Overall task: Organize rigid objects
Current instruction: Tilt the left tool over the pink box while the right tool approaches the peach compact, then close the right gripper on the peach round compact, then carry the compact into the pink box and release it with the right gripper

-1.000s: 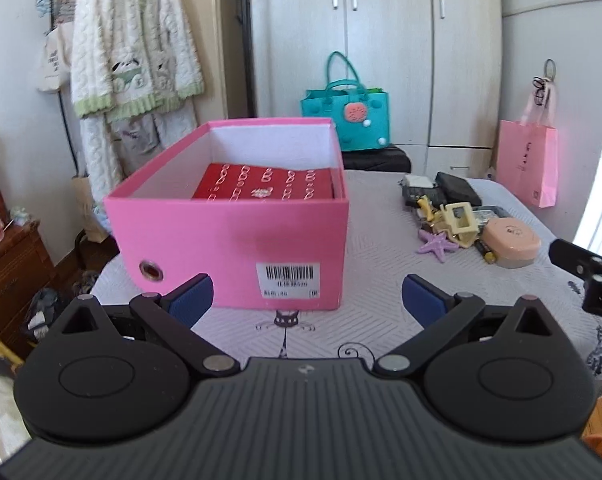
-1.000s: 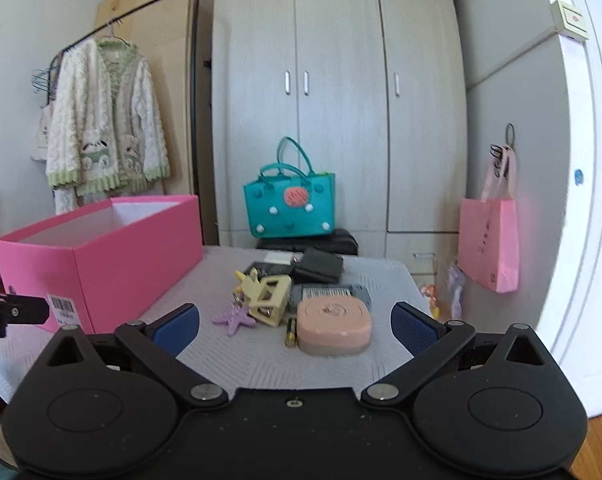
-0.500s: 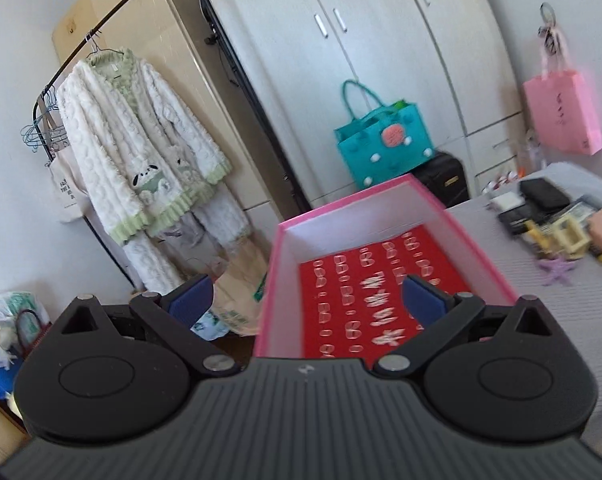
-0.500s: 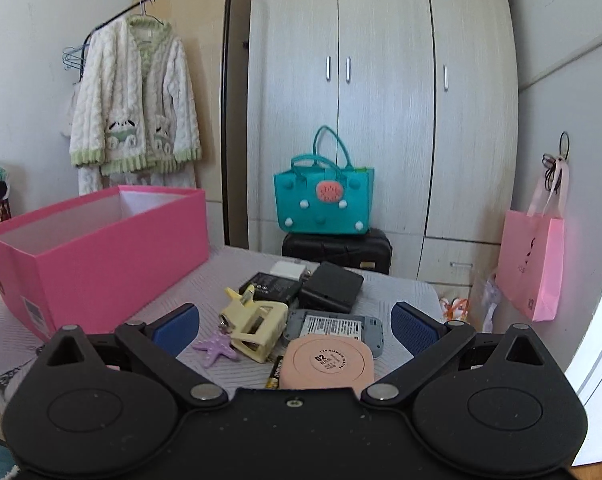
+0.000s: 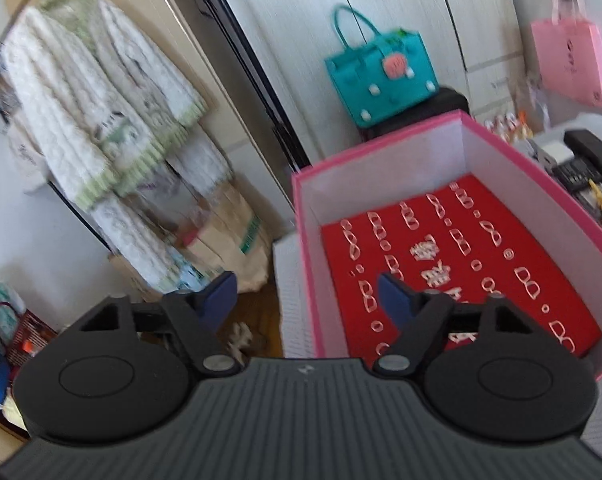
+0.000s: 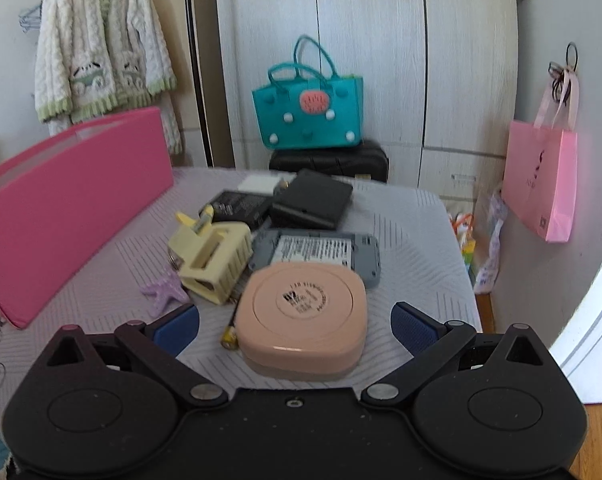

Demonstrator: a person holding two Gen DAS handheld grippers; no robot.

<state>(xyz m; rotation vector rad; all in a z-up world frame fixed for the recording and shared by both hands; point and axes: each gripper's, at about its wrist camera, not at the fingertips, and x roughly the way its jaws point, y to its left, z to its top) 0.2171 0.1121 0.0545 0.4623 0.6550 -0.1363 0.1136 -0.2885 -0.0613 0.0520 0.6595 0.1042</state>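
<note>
Right gripper (image 6: pixel 295 322): jaws spread wide, nothing held. The pink compact case (image 6: pixel 303 314) is seen low between the two blue pads, not touched by either; the spread looks just wider than the case.

Left gripper (image 5: pixel 305 294): jaws partly open, nothing held. The near left wall of the pink box (image 5: pixel 307 264) is straddled by the pads, one outside and one over the interior; contact with the wall cannot be told.

Landmark taken: pink compact case, lying on the grey patterned table cover (image 6: pixel 417 240).
- Directly behind the case: a grey flat device (image 6: pixel 321 248), label side up.
- Behind and left of the case: a cream plastic clip (image 6: pixel 211 256), with a lilac starfish (image 6: pixel 165 294) just beside it.
- Touching the case's left edge, or nearly: a small yellow-tipped battery (image 6: pixel 229 334).
- Further behind: two black flat cases (image 6: pixel 313 200), overlapping.
- Well left of the case: the pink box, open-topped, with a red patterned item (image 5: pixel 453 264) flat on its floor.

Handling judgement: the case appears to be a rigid, smooth, rounded-square shell, probably light. Smooth sides may slip; rounded corners are judged a poor seat for the pads. It is best taken across the two flat opposite sides, at mid-height, below the lid seam if there is one, so that the lid is not squeezed open. The battery may be nudged on closing.
</note>
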